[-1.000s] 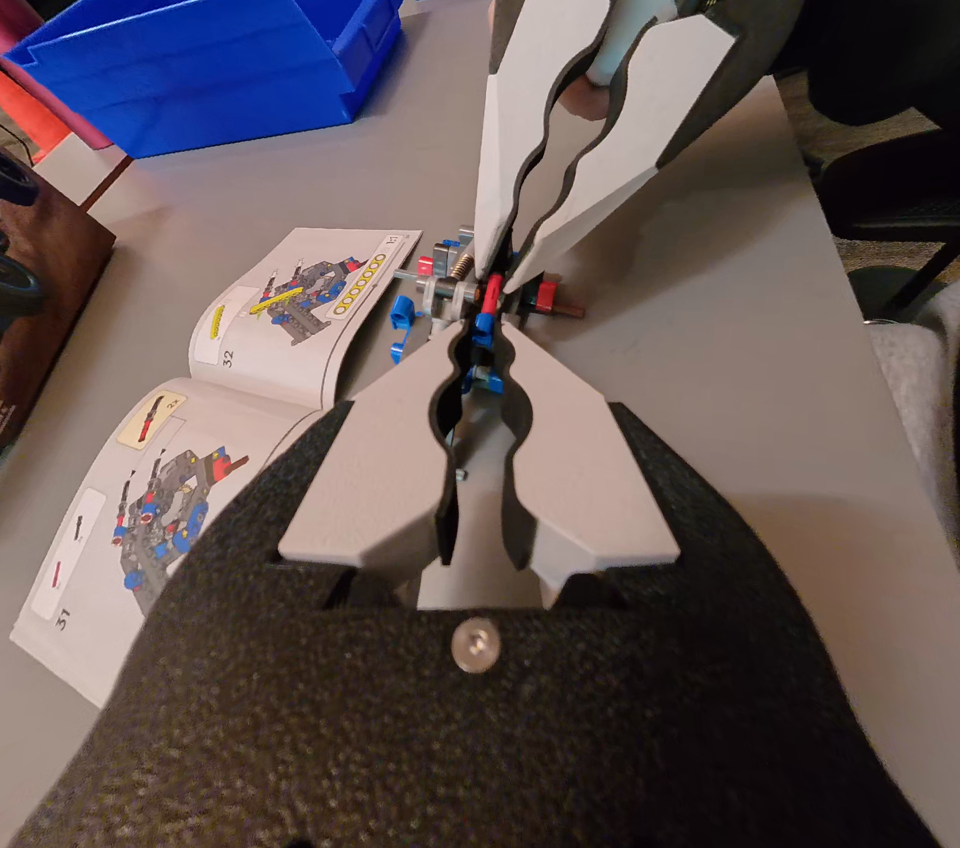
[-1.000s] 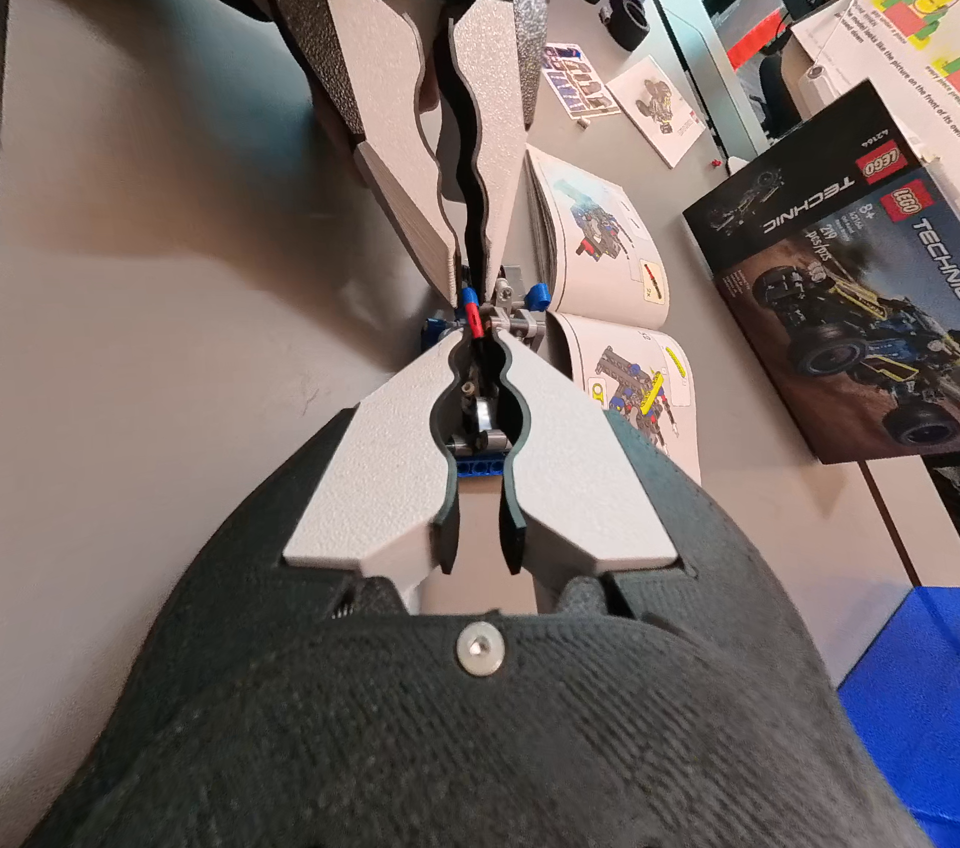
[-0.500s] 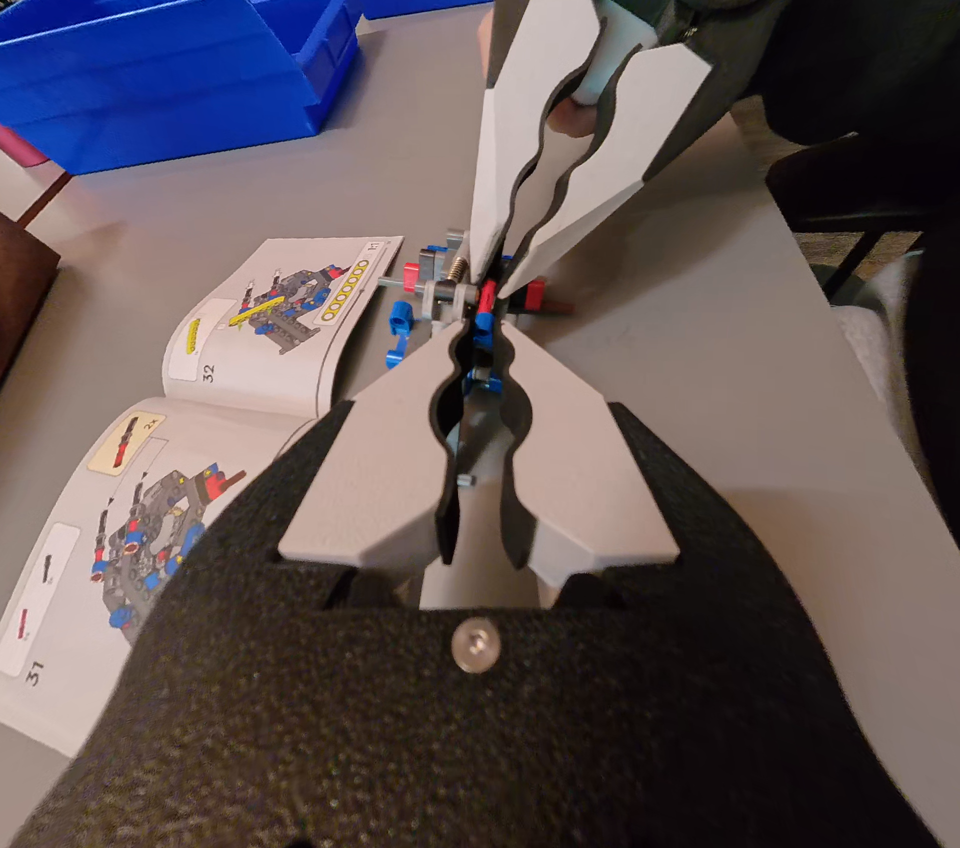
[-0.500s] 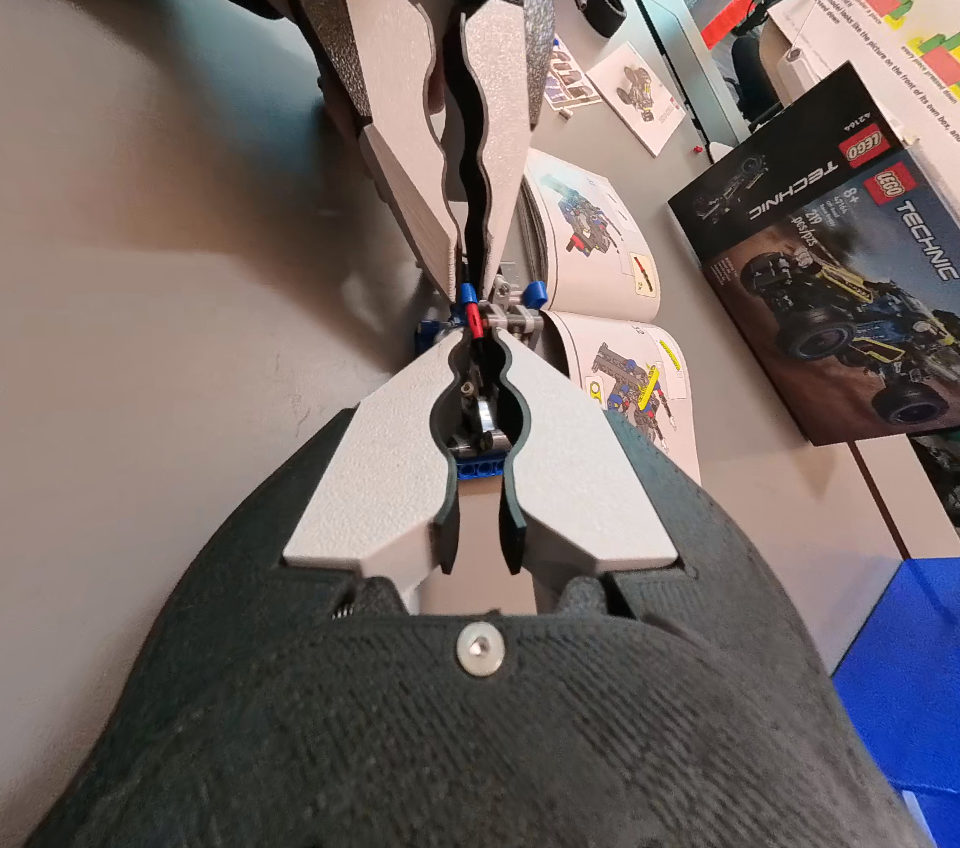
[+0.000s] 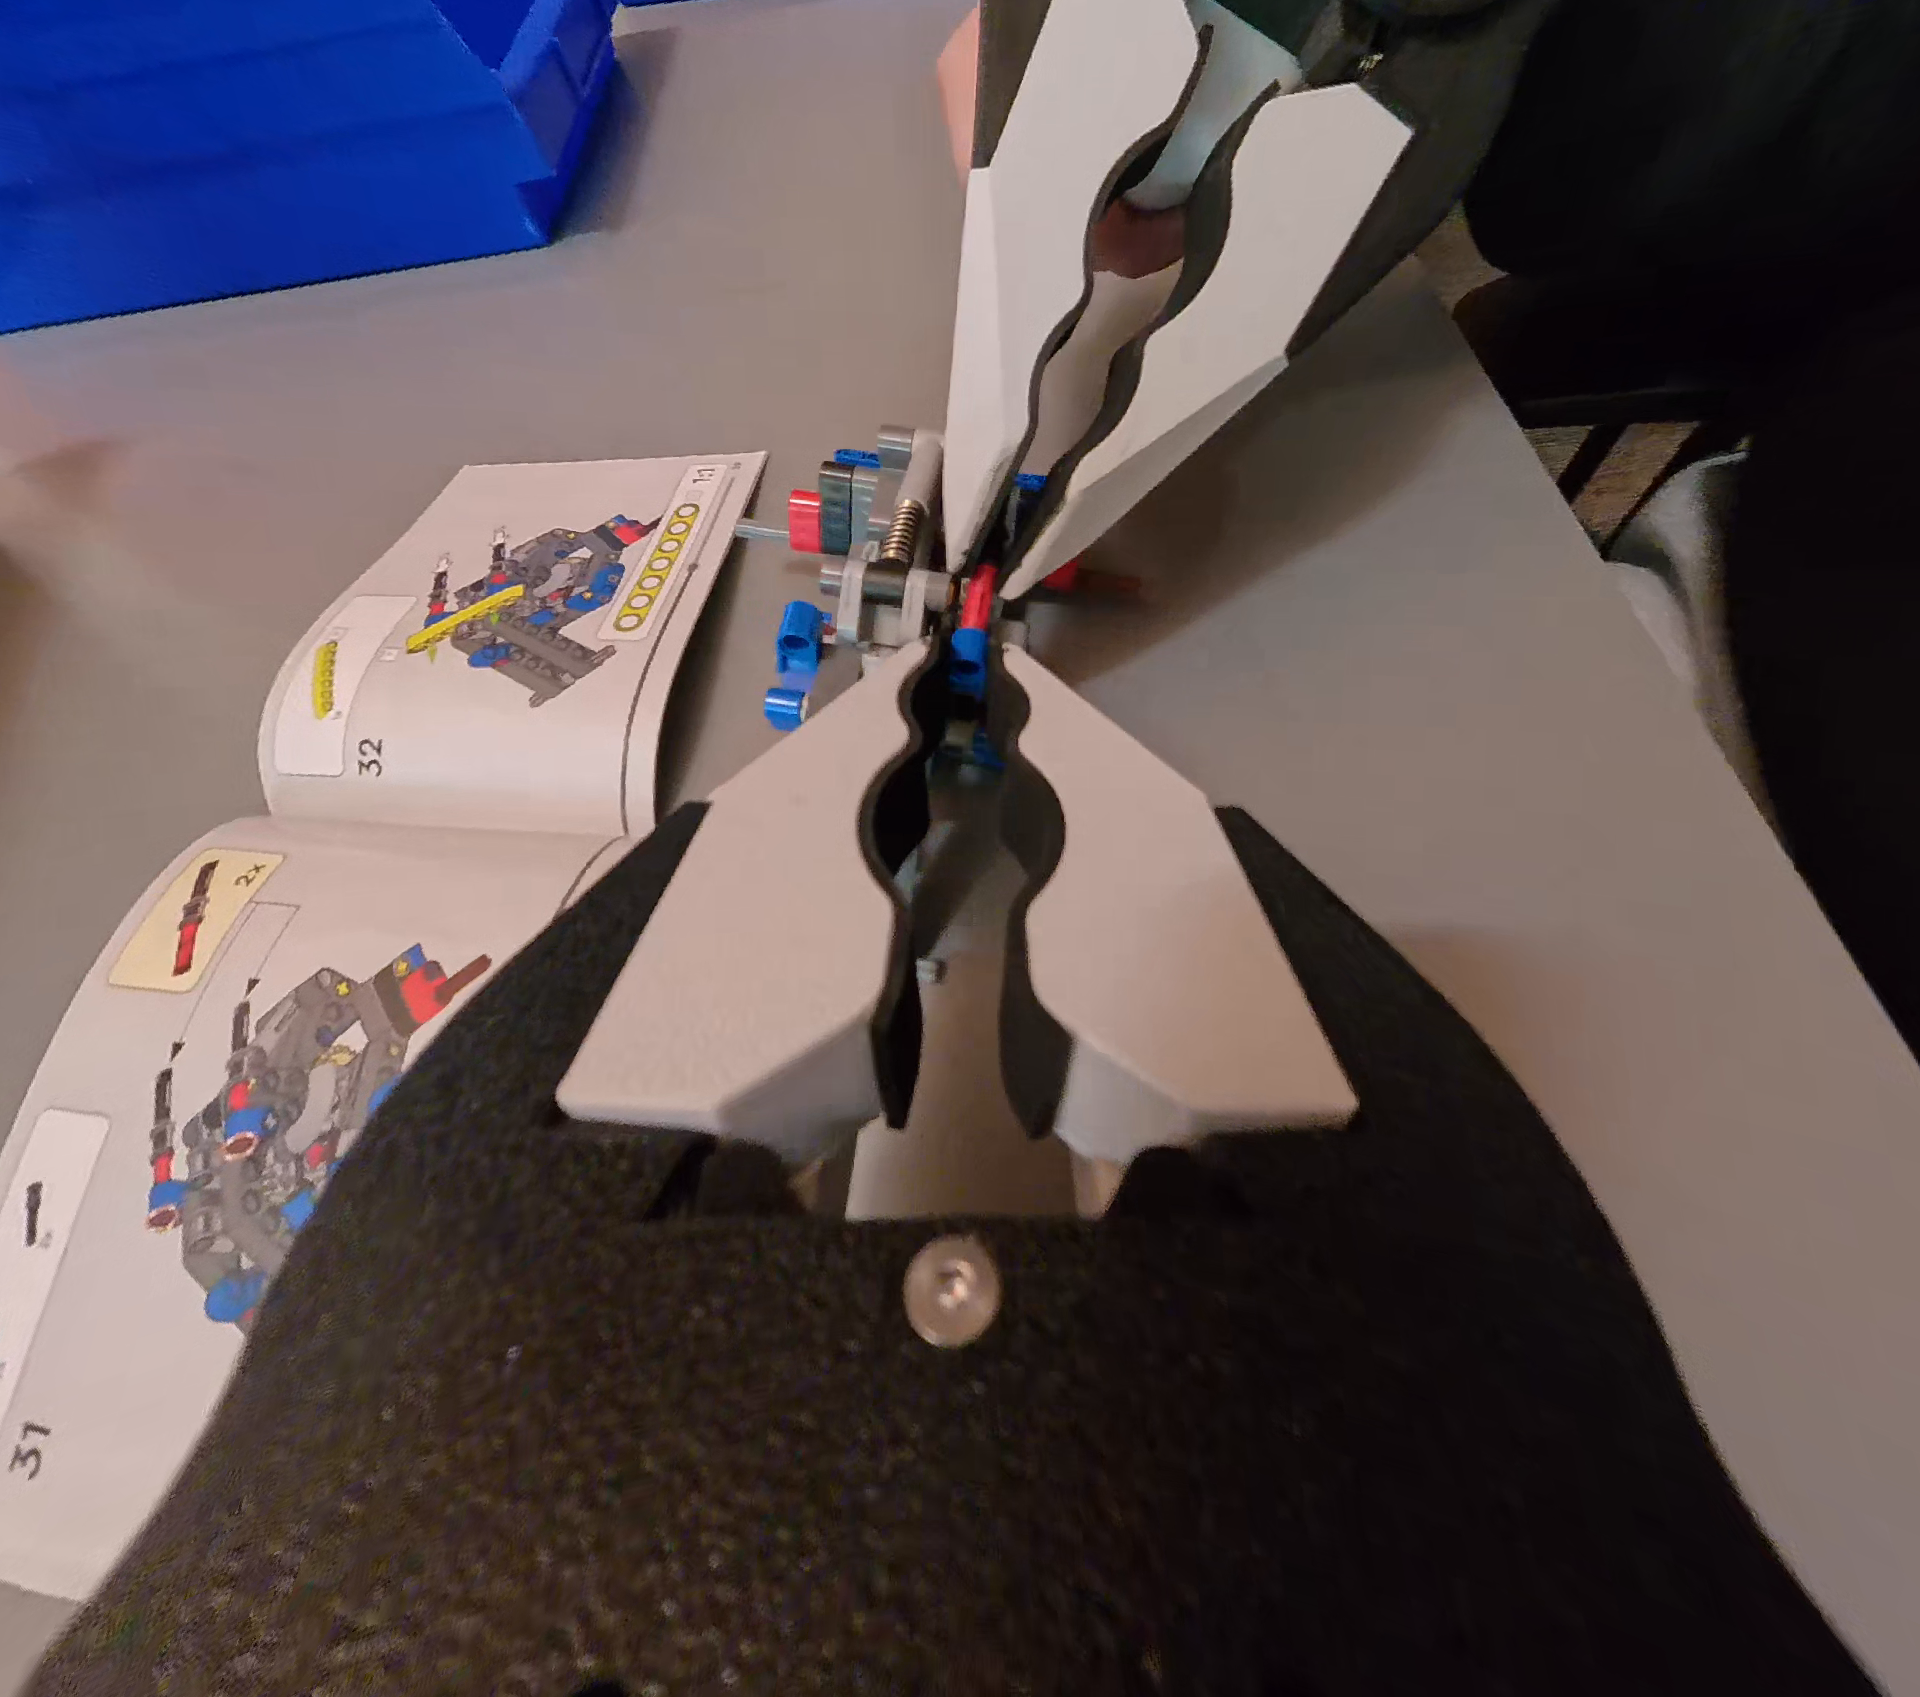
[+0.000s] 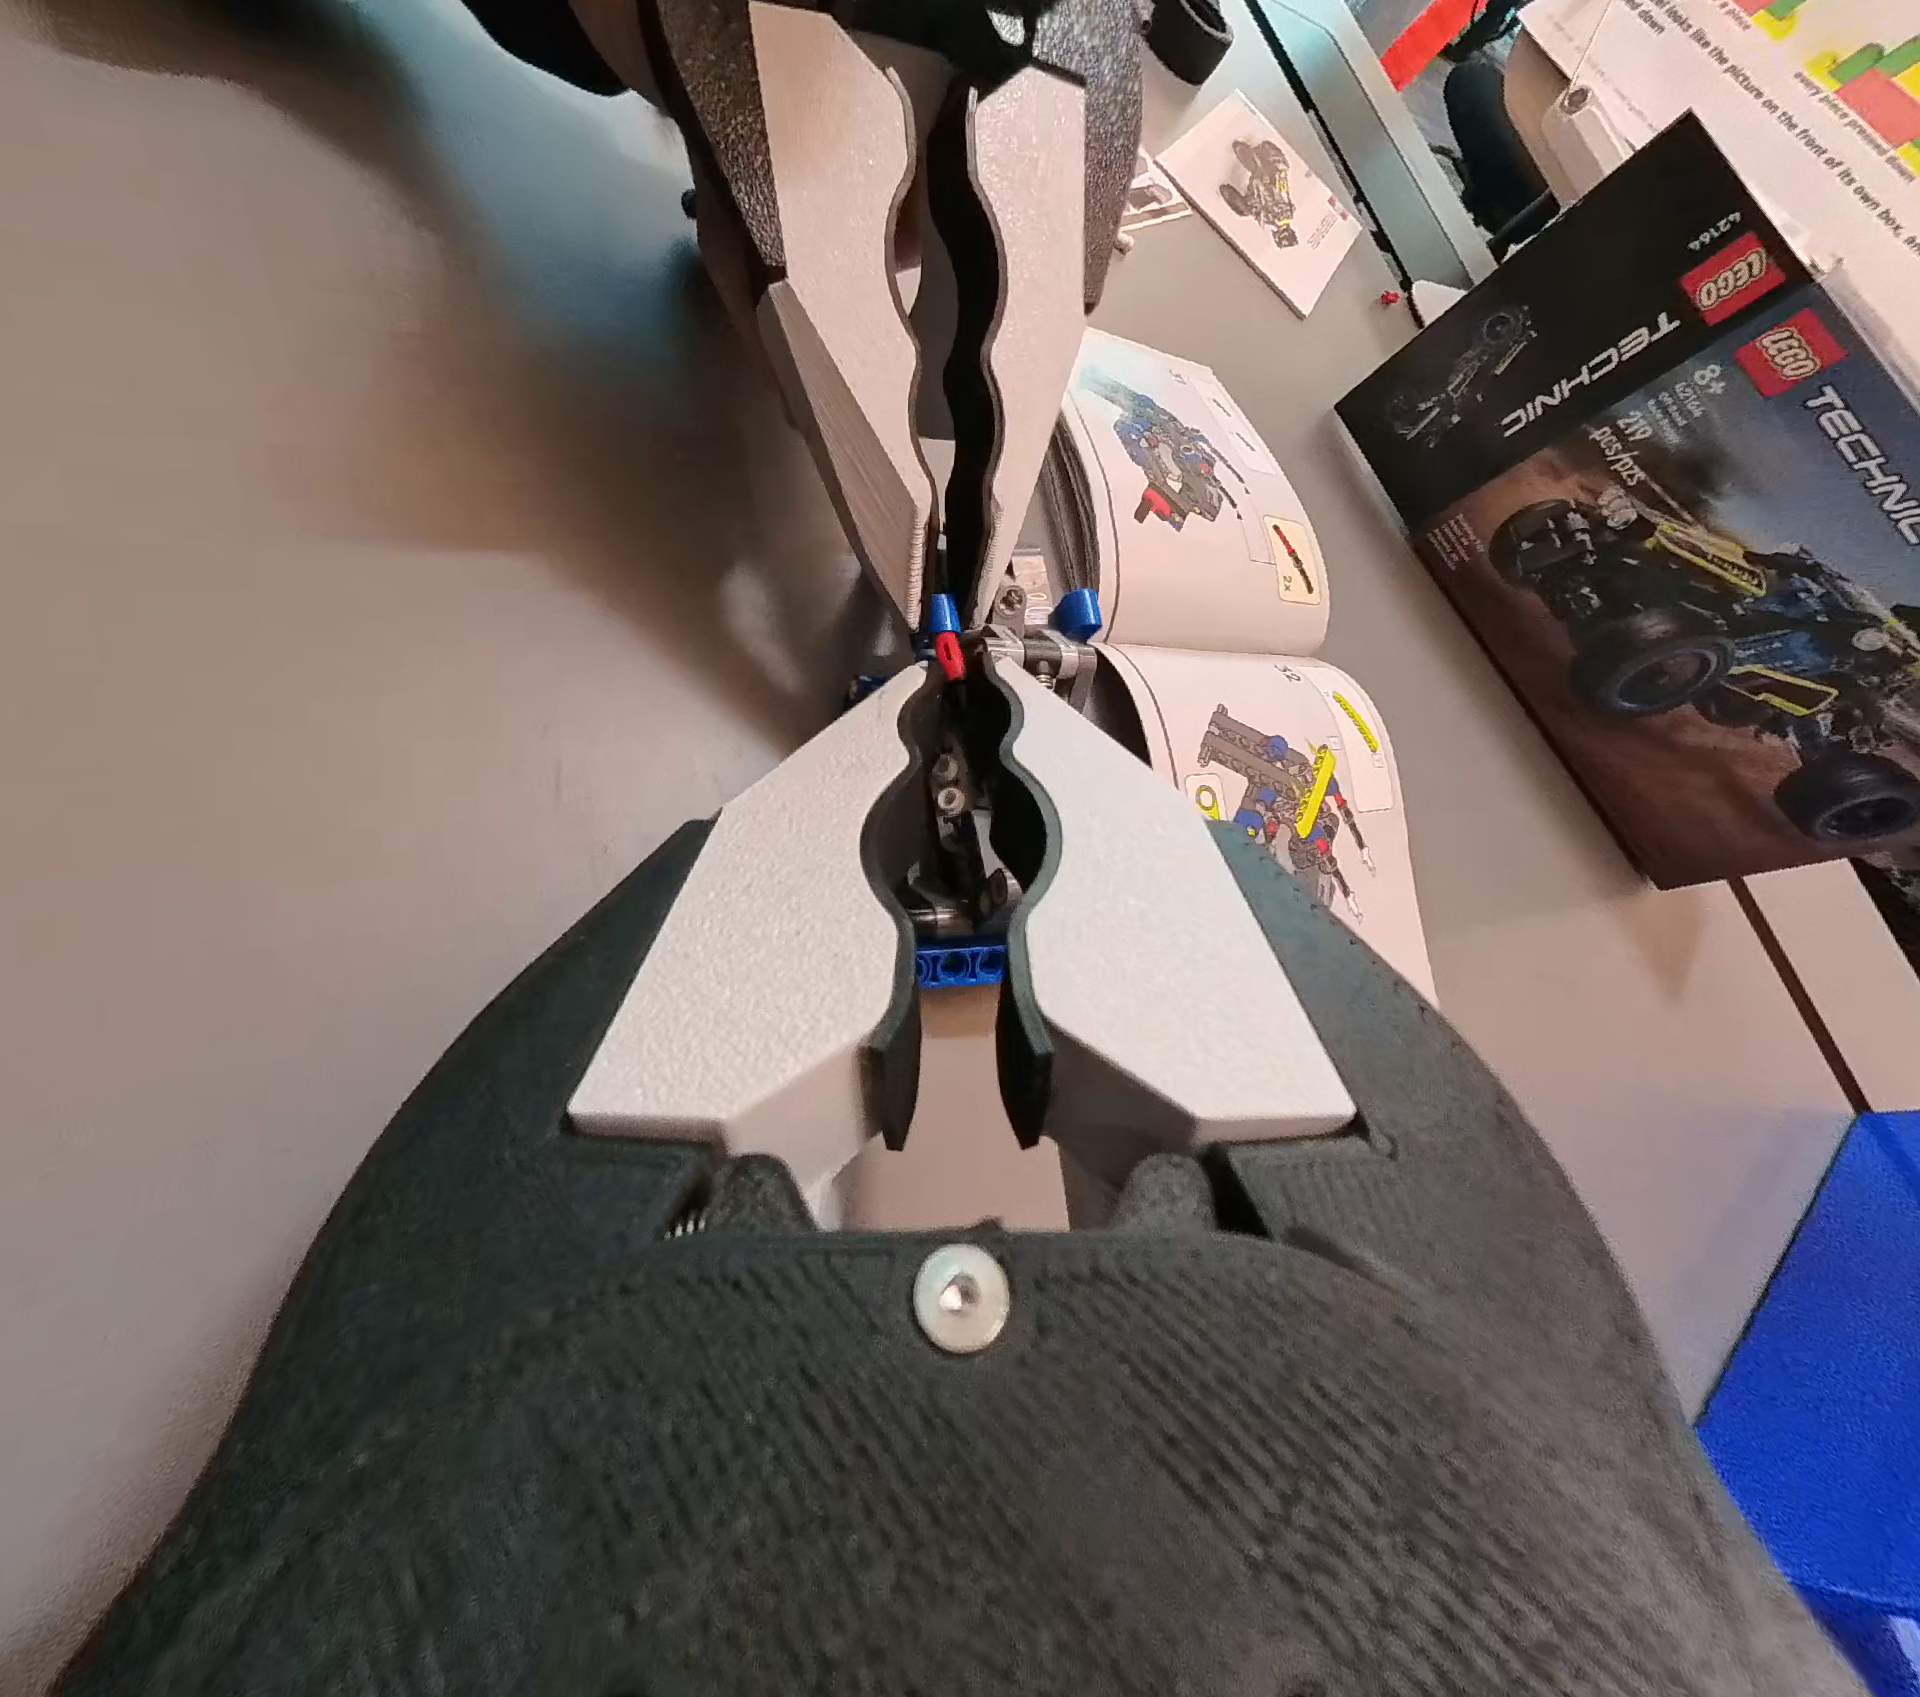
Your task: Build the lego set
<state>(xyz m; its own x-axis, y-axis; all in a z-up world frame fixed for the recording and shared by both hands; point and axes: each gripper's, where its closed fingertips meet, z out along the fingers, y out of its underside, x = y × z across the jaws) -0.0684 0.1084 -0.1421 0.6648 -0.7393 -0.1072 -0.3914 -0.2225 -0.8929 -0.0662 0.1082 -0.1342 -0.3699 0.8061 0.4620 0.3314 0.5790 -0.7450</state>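
A small brick assembly [image 5: 883, 567] of grey, black and blue parts with a metal spring lies on the grey table [image 5: 1299, 712]. My left gripper [image 5: 966, 665] is shut on a blue connector [image 5: 971, 655] at the assembly's near side. My right gripper [image 5: 982, 582] comes down from above, shut on a short red pin [image 5: 977, 598] that meets the blue connector end to end. In the right wrist view my right gripper [image 6: 951, 676] pinches the red pin [image 6: 948, 652], and my left gripper [image 6: 948, 608] holds the blue connector [image 6: 941, 608] just beyond it. The assembly's black beam [image 6: 951, 795] lies under my right fingers.
An open instruction booklet [image 5: 468, 660] lies left of the assembly, and it also shows in the right wrist view [image 6: 1195, 525]. Blue bins [image 5: 260, 68] stand at the back. A set box [image 6: 1662, 556], a leaflet [image 6: 1268, 203] and black wheels [image 6: 1195, 16] are beyond. The table edge [image 5: 1558, 504] is close on the right. Less than 4 cm separates the two grippers' tips.
Both grippers stay shut on their parts, tip to tip. Both views shift slightly. Less of the red pin shows between the tips in the right wrist view.
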